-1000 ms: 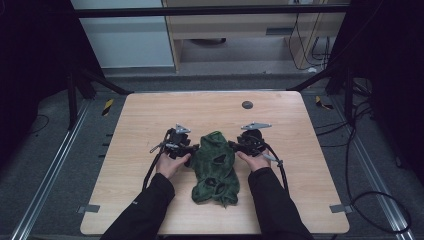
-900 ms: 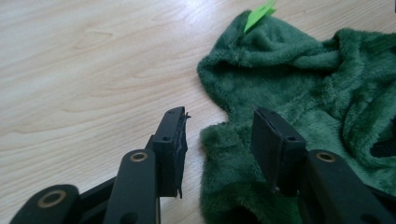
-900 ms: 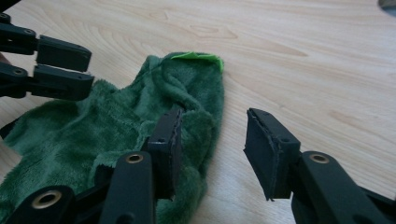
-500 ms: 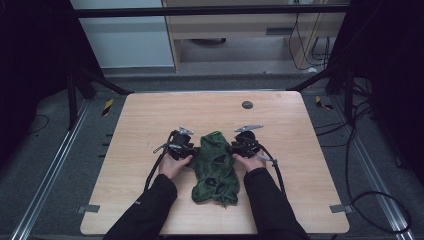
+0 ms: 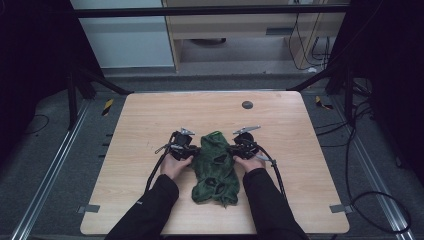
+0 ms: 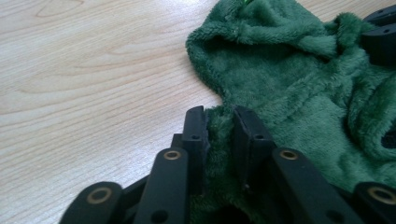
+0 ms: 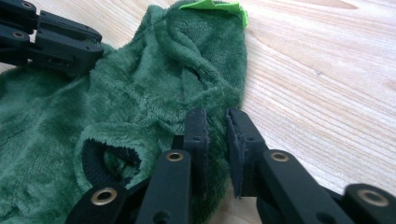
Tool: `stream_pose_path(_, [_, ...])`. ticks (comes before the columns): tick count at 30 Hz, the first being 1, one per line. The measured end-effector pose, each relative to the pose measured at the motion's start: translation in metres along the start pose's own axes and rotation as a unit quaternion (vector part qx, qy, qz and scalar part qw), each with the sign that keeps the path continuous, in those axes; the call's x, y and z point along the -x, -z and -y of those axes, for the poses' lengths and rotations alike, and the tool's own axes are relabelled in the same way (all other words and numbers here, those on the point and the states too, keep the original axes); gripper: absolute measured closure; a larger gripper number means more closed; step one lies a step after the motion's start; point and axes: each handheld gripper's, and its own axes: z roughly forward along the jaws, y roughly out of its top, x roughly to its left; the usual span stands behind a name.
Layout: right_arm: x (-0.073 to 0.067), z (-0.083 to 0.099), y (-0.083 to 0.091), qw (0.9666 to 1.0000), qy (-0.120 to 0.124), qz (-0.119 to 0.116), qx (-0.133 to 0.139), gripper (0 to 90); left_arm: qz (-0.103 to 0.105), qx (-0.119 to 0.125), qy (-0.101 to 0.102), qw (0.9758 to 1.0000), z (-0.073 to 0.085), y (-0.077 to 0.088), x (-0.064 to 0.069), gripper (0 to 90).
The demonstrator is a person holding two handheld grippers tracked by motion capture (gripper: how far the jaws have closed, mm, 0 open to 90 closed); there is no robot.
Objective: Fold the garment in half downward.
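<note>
The dark green plush fleece garment (image 5: 215, 167) lies crumpled near the middle of the pale wood-grain table (image 5: 150, 120), running back toward the near edge between the person's two forearms. The left gripper (image 6: 219, 116) has its black jaws nearly closed on a fold of the garment's left edge, fleece pinched between them. The right gripper (image 7: 215, 119) has its jaws narrowly parted at the garment's right edge; whether cloth is actually caught between them I cannot tell.

Judgement: the step in hand appears to be taking both side edges to spread or lift the garment. Done well, each pinch should take one layer only, the right bite confirmed before any pull, and both hands drawn apart evenly.

Material: deep, soft pile, limp and heavily creased; a black-lined opening (image 7: 109, 161); a bright green trim piece (image 7: 215, 7) at the far end. A small dark disc (image 5: 247, 104) sits toward the table's far edge.
</note>
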Motion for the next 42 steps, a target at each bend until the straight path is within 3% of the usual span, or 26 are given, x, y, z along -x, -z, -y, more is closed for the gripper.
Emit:
stream_pose_path(7, [-0.001, 0.001, -0.001, 1.0, 0.006, 0.0, -0.003, 84.5, -0.007, -0.003, -0.004, 1.0, -0.001, 0.0, 0.003, 82.4])
stream_pose_path(14, [-0.001, -0.002, 0.006, 0.9999, 0.012, 0.001, 0.012, 85.7, -0.007, 0.013, -0.004, 0.9999, -0.005, 0.006, 0.003, 84.1])
stream_pose_path(29, [-0.013, -0.018, 0.039, 0.9964, 0.042, -0.008, 0.074, 85.8, -0.005, 0.077, -0.037, 0.9963, -0.026, 0.048, 0.019, 84.3])
stream_pose_path(42, [-0.02, -0.02, 0.06, 0.9929, 0.058, -0.014, 0.103, 85.8, -0.003, 0.098, -0.064, 0.9931, -0.03, 0.075, 0.027, 84.3])
